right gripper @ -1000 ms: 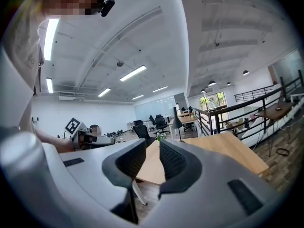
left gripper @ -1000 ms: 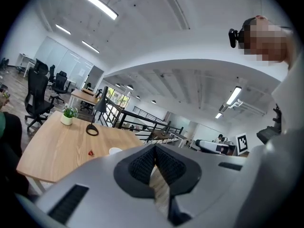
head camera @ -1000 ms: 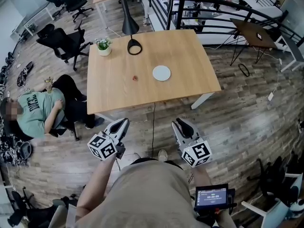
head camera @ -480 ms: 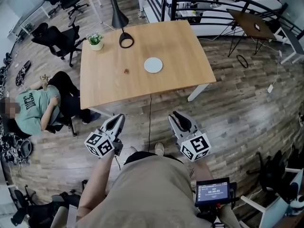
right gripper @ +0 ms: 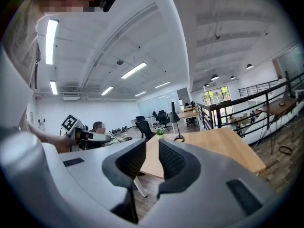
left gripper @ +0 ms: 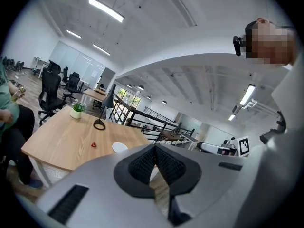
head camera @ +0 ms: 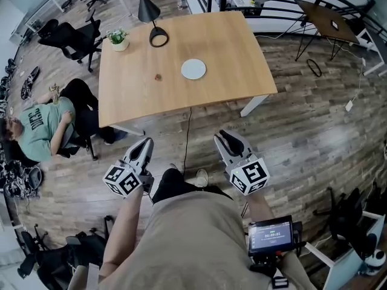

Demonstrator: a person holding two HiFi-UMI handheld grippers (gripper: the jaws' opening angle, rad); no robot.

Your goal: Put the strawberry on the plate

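**Not at the desk yet: strawberry's out there waiting**

Closest in, both grippers are held out in front of the person over the floor, well short of the desk. The left gripper has its jaws pressed together at the tips with nothing in them. The right gripper is also pulled in about as far as it goes. Its own view shows only a sliver between the pads, and that's empty too.

So I'd call the step in hand just getting within reach. My take: get right up to the near edge of the desk and pick one gripper for the job. Spread its jaws before it goes in, not once it's over the fruit. Then come in low, straddle the berry and squeeze gently, since it'll probably bruise or roll if it gets nudged.

The strawberry is a tiny red speck sitting on bare wood. It's too small to tell which way it's lying. It's left of the plate, near it but not touching. The plate is small, round, white and empty. Behind those are a lamp and a plant at the far side.
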